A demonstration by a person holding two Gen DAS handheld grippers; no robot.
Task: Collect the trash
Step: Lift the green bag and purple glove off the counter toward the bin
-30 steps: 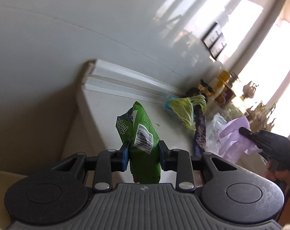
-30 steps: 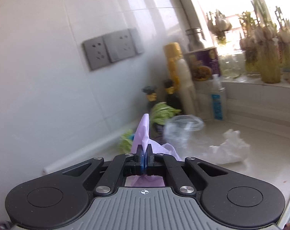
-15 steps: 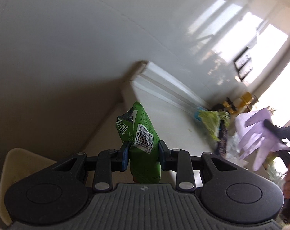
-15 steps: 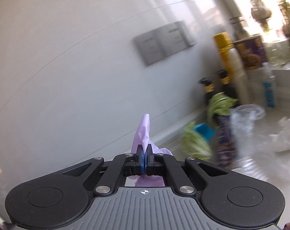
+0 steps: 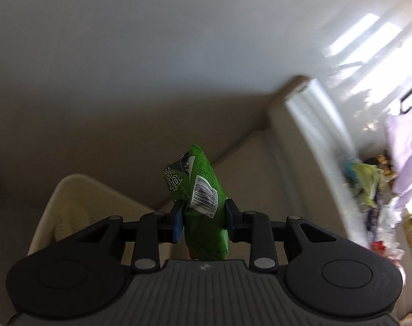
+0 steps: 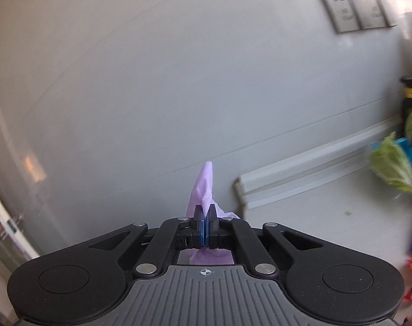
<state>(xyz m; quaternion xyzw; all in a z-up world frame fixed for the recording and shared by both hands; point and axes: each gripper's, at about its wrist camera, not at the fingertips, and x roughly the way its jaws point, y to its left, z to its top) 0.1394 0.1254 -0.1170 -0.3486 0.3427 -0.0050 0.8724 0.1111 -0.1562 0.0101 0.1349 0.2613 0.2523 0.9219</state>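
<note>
- Green snack wrapper (image 5: 203,206): crumpled and barcode-side up, it stands clamped between the pads of the left gripper (image 5: 204,218), whose jaws are partly closed and pressed against both sides of it.
- Landmark: the cream bin (image 5: 70,206). The wrapper hangs above and to the right of its rim, not yet over the opening. The countertop edge (image 5: 284,146) lies beyond the bin, to the right.
- Purple glove (image 6: 206,187): pinched in the right gripper (image 6: 205,225), jaws fully closed on the thin film. In the left wrist view it hangs well to the right of the bin, over the counter.
- Step in hand, as judged: carry both pieces to the bin and drop them.
- Procedure: bring the wrapper squarely over the bin opening before opening the jaws; a light wrapper can drift and land outside the rim.
- Keep the gripper tilted downward so the wrapper slides free.
- The glove may cling to the pads; open wide.
- Remaining trash near the lettuce (image 6: 393,168) sits far from the bin.
</note>
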